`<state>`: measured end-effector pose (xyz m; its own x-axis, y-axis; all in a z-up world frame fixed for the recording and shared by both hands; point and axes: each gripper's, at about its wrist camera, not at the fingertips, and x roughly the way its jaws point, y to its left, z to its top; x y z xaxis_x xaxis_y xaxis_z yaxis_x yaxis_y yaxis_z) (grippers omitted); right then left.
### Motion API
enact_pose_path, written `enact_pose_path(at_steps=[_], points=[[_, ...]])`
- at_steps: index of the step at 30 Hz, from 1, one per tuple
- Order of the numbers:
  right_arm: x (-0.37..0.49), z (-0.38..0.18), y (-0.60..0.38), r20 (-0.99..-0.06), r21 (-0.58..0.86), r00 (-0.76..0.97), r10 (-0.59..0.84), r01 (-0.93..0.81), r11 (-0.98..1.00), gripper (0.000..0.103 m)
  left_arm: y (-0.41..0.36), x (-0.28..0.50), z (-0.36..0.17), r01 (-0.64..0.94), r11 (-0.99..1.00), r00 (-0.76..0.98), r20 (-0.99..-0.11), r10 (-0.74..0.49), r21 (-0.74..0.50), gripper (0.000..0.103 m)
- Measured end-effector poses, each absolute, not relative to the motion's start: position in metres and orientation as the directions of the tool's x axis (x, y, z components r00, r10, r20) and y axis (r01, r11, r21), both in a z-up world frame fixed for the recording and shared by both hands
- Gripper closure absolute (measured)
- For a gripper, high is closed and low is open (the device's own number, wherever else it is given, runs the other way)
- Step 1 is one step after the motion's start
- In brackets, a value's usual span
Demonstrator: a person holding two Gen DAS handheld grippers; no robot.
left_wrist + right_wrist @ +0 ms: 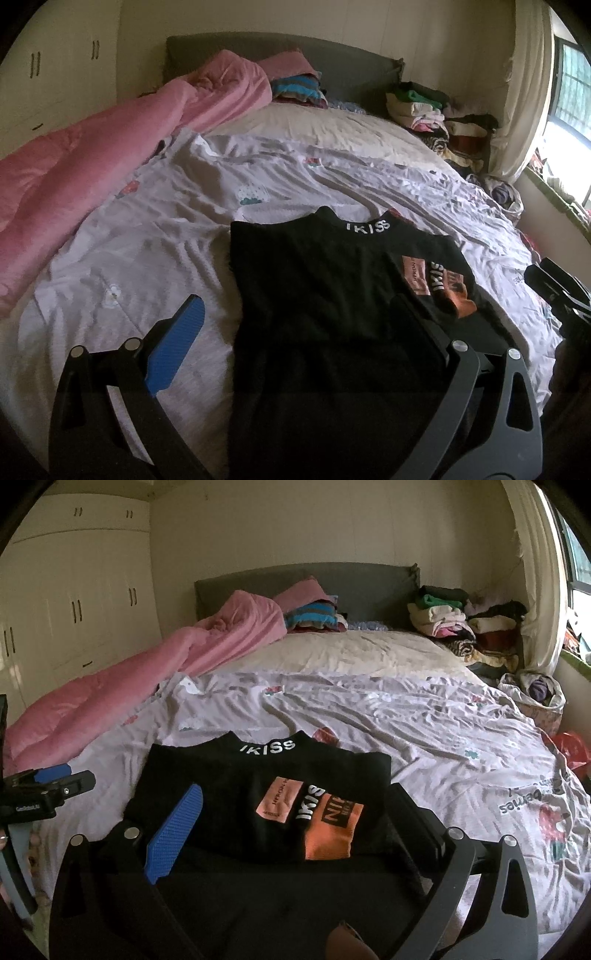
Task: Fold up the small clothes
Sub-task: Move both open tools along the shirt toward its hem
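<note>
black top (314, 280) is lying flat near the foot of the bed, collar pointing toward the headboard with white "ikiss" lettering on it, and one sleeve (325, 823) is folded in across the front so the pink and orange patches sit on top of the body. it's resting on a pale printed sheet (147, 240) that's pretty wrinkled all over. left gripper (295, 317) hangs over the top with its fingers wide apart, blue pad (177, 343) out over the sheet on one side, the dark finger over the sleeve side, nothing pinched between them. right gripper (295, 812) is the same deal, fingers spread with the folded sleeve showing in the gap but neither pad is pressing on the cloth. further out there's a pink blanket (92, 166) bunched along the wardrobe side, a striped bundle (314, 616) up by the grey headboard (351, 579), and stacks of folded clothes (461, 624) in the far corner by the curtain (539, 590). cream wardrobe (74, 590) runs along the wall past the blanket.
</note>
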<state>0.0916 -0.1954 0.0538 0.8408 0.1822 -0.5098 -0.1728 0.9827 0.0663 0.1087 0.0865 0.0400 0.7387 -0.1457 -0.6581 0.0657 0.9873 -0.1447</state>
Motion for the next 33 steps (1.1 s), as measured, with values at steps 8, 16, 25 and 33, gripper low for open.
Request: enact_pose_path(at_steps=[8, 16, 25, 33], points=[[0.075, 0.063, -0.201, -0.489, 0.058, 0.854, 0.176, -0.169, 0.984, 0.005, 0.090, 0.094, 0.045, 0.059, 0.990, 0.745, -0.655, -0.129, -0.128, 0.010], [0.063, 0.066, -0.207, -0.486, 0.053, 0.858, 0.170, -0.165, 0.985, 0.005, 0.091, 0.081, 0.046, 0.066, 0.991, 0.742, -0.658, -0.129, -0.119, 0.010], [0.043, 0.064, -0.211, -0.495, 0.032, 0.853, 0.167, -0.175, 0.984, 0.005, 0.099, 0.067, 0.046, 0.069, 0.993, 0.731, -0.673, -0.118, -0.100, 0.010], [0.030, 0.057, -0.216, -0.514, 0.018, 0.843, 0.159, -0.174, 0.985, 0.005, 0.106, 0.053, 0.035, 0.064, 0.997, 0.707, -0.702, -0.082, -0.052, 0.010]])
